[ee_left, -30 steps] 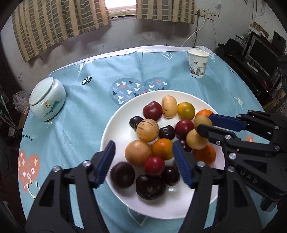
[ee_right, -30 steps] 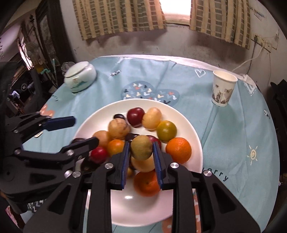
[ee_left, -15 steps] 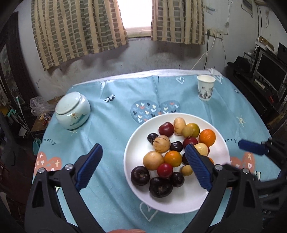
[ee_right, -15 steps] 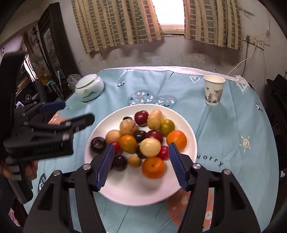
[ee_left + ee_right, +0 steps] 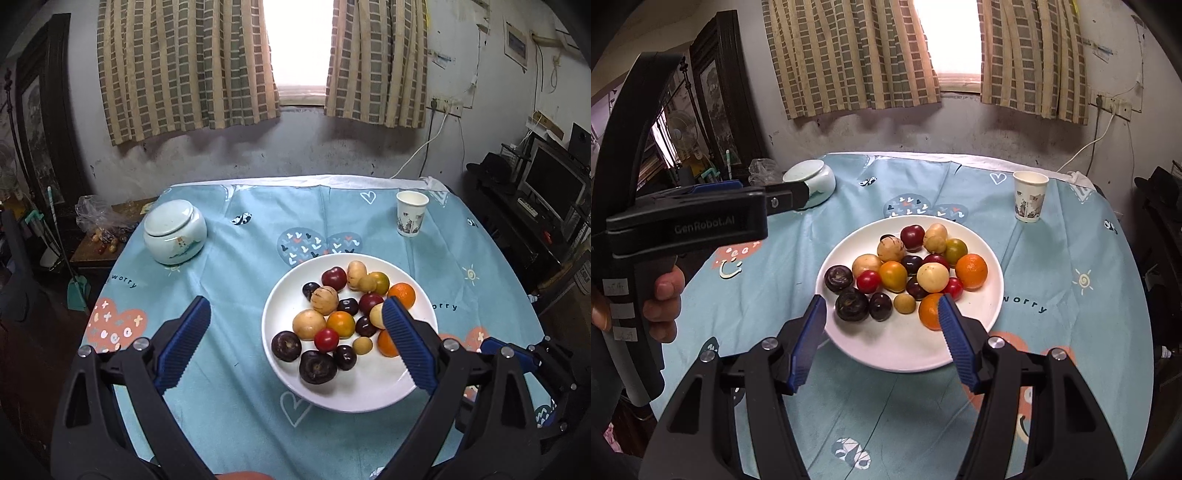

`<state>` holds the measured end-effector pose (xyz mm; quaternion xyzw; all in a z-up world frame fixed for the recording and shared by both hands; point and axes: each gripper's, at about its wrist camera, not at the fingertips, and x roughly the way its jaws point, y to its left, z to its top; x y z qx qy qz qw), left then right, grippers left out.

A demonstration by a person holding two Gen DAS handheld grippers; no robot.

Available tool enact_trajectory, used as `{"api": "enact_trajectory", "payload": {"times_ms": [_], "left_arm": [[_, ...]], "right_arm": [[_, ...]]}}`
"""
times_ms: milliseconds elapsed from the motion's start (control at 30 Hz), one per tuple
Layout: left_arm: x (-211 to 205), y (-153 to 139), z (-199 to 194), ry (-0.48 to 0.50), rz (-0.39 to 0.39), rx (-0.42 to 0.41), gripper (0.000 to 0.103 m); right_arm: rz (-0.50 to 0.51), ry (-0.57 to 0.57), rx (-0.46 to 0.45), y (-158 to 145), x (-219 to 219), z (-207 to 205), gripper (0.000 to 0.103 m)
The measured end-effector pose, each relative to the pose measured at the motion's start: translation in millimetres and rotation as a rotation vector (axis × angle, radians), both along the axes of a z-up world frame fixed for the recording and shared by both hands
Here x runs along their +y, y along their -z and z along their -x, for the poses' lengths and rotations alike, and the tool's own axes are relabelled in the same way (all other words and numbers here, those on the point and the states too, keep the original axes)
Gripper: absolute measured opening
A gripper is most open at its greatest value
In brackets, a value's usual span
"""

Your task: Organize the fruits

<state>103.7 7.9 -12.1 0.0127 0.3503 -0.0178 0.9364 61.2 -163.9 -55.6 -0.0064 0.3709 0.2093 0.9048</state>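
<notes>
Both empty, left gripper [image 5: 295,341] spread wide, right gripper [image 5: 881,334] half apart after just opening, above piled fruits [image 5: 905,271] on white plate [image 5: 991,295] at frame centre; risk of rolling from nudged heap.

This is a room in a home, old and lived-in. A round bench [image 5: 258,236] is covered with a light blue cloth printed with hearts, and behind it checked curtains [image 5: 184,70] hang beside a bright window [image 5: 301,44] in a stained, worn wall. On the cloth stand a white plate [image 5: 354,391] of mixed fruits [image 5: 325,321], a pale lidded ceramic jar [image 5: 174,232] and a paper cup [image 5: 412,214]; at the right side are a monitor [image 5: 554,181] and a wall socket [image 5: 445,107] with cables, at the left a dark framed picture [image 5: 713,92].
</notes>
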Motion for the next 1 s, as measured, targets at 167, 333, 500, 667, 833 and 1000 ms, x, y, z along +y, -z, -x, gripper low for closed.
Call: {"api": "enact_trajectory", "payload": {"times_ms": [167,333,500,667,833,1000], "left_arm": [[0,-7,10,-0.019,-0.008,-0.003,0.095],[0,-15,22,-0.025,-0.023,-0.020,0.095],[-2,-21,33,-0.018,-0.030,-0.037,0.095],[-1,-30,42,-0.021,-0.032,-0.061,0.095],[-2,-39,50,-0.028,-0.051,-0.101,0.095],[1,-43,55,-0.027,-0.041,-0.108,0.095]], "right_arm": [[0.013,0.037,-0.035,-13,1,11,0.063],[0.045,0.086,-0.072,-24,1,18,0.063],[0.039,0.095,-0.084,-28,1,26,0.069],[0.040,0.082,-0.098,-31,5,35,0.070],[0.037,0.079,-0.109,-35,7,43,0.070],[0.032,0.078,-0.119,-38,8,49,0.070]]}}
